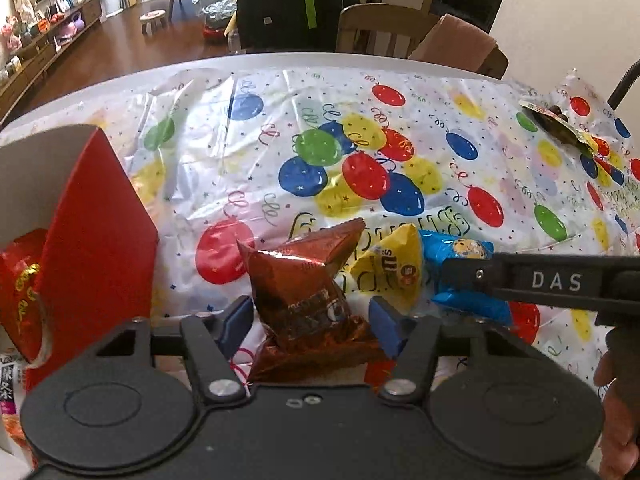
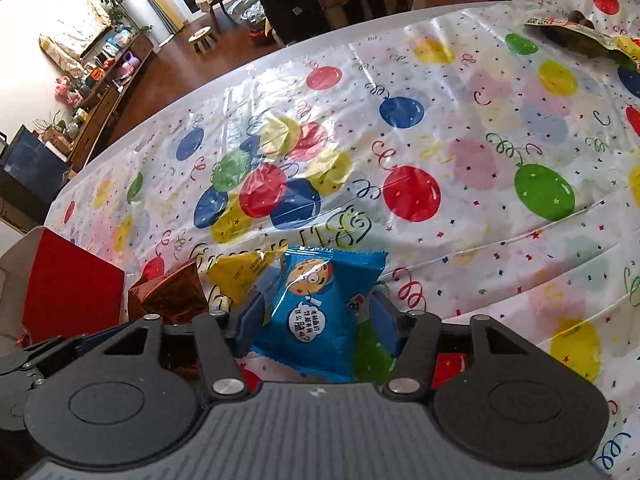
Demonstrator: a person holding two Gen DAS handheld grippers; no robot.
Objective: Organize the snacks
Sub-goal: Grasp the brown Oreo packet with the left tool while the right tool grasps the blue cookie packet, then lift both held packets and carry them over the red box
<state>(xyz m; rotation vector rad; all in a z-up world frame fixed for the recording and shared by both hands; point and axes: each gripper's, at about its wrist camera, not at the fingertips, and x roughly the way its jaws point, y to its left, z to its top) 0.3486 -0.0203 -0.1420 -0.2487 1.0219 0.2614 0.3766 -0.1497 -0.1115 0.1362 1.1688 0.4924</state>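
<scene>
Left wrist view: the left gripper (image 1: 310, 322) has its two blue-padded fingers (image 1: 236, 322) spread wide on either side of one shiny copper-brown foil snack packet (image 1: 304, 280), with a gap showing on each side of it, so nothing is clamped. Three packets lie close together on the balloon-printed plastic tablecloth (image 1: 360, 92): that brown one, one yellow packet (image 1: 394, 260) just to its right, and one blue cookie packet (image 1: 464, 276) beyond. One open red cardboard box (image 1: 92, 248) stands at the left, with one red wrapper (image 1: 24, 292) inside it. One dark round snack pouch (image 1: 556, 124) lies well apart at the far right.

Right wrist view: the right gripper (image 2: 316, 320) brackets the blue cookie packet (image 2: 316, 312) between its two fingers; the packet fills the gap, but whether the pads press it I cannot tell. Yellow packet (image 2: 240, 274) and brown packet (image 2: 172, 292) sit to its left, the red box (image 2: 72, 284) beyond them.
</scene>
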